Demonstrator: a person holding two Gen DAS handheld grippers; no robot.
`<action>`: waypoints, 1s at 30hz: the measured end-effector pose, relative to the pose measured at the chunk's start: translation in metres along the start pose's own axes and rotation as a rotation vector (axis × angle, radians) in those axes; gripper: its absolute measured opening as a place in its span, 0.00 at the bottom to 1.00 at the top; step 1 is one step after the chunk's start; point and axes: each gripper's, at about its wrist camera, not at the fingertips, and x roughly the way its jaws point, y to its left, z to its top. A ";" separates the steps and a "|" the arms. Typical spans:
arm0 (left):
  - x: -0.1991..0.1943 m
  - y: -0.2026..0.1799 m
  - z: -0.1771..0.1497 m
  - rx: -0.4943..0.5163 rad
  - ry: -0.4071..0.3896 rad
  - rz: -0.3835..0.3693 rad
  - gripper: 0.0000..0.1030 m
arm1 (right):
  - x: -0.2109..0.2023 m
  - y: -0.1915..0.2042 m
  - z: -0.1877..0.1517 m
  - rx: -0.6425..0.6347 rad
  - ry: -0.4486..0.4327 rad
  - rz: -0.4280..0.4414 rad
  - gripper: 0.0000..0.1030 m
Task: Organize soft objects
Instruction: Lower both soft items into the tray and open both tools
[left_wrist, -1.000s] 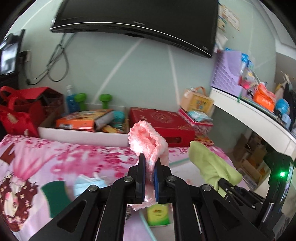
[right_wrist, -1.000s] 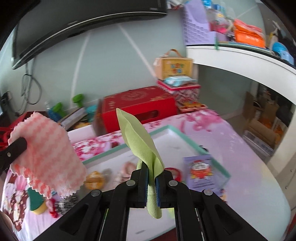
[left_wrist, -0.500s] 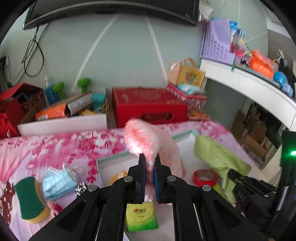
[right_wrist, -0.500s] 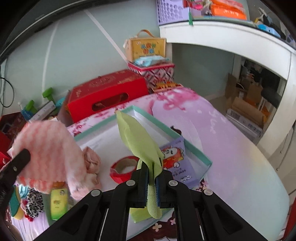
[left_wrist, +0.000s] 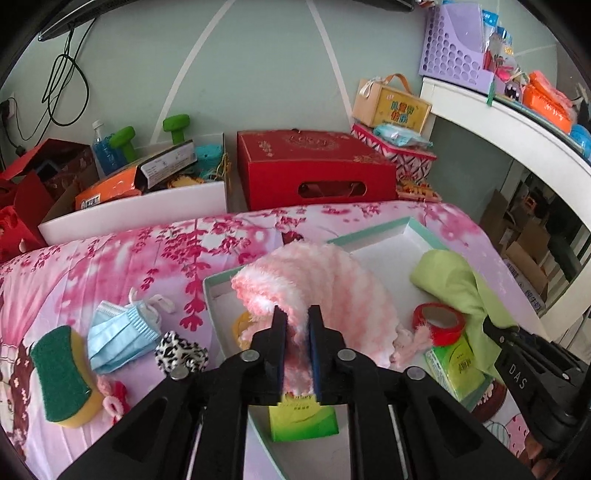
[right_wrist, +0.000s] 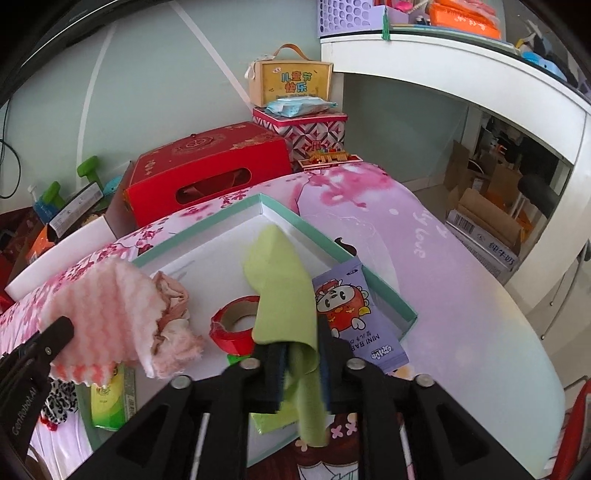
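We are at the release step — both sets of fingers are opening over the white tray (right_wrist: 218, 240). The pink cloth (left_wrist: 325, 288) still lies between the left gripper (left_wrist: 297, 325) fingers, the green cloth (right_wrist: 280, 291) between the right gripper (right_wrist: 301, 354) fingers. Next we let go fully, then lift clear.

Pale green wall (left_wrist: 266, 66), white shelf (right_wrist: 461, 70)
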 end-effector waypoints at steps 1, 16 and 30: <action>-0.001 0.001 0.001 -0.003 0.012 0.002 0.41 | -0.002 0.001 0.001 -0.006 0.007 -0.008 0.32; -0.018 0.021 -0.003 -0.064 0.060 0.101 0.91 | -0.009 0.004 -0.009 -0.064 0.104 -0.061 1.00; -0.017 0.050 -0.021 -0.194 0.145 0.111 0.91 | -0.014 0.028 -0.017 -0.125 0.124 -0.013 1.00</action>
